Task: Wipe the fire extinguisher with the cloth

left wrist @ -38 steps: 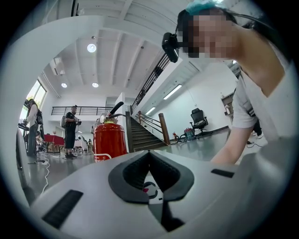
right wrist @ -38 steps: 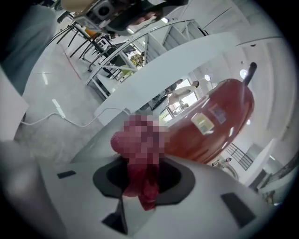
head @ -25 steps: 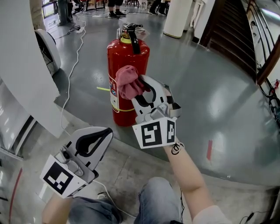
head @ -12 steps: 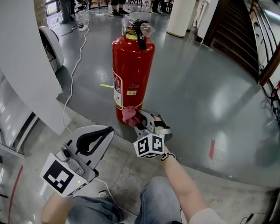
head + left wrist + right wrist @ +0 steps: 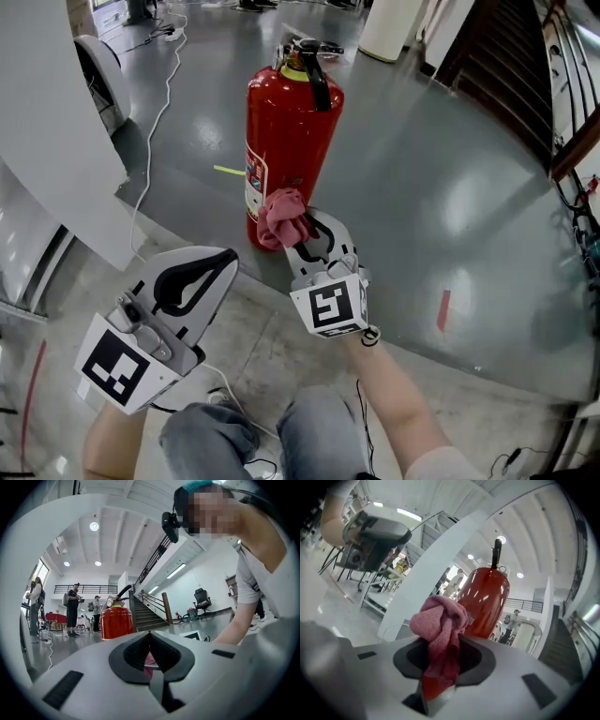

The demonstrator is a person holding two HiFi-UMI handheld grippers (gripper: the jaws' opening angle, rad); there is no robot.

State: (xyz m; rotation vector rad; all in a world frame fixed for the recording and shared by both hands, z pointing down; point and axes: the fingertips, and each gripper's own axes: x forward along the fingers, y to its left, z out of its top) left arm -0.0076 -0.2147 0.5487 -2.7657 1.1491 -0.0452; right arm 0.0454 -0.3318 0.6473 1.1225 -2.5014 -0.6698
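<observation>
The fire extinguisher stands upright on the glossy grey floor, its long axis vertical and its black handle on top. It is a red cylinder with a yellow-green collar under the valve and a printed label on its side.

The right gripper is clamped on a bunched pink cloth, which is pressed against the lower part of the cylinder on the person's side. The left gripper hangs nearer the person, apart from the cylinder, with its jaws together and nothing between them.

The head view alone shows a white cable trailing across the floor. Only the left gripper view shows people standing behind the extinguisher and a staircase beside it.
</observation>
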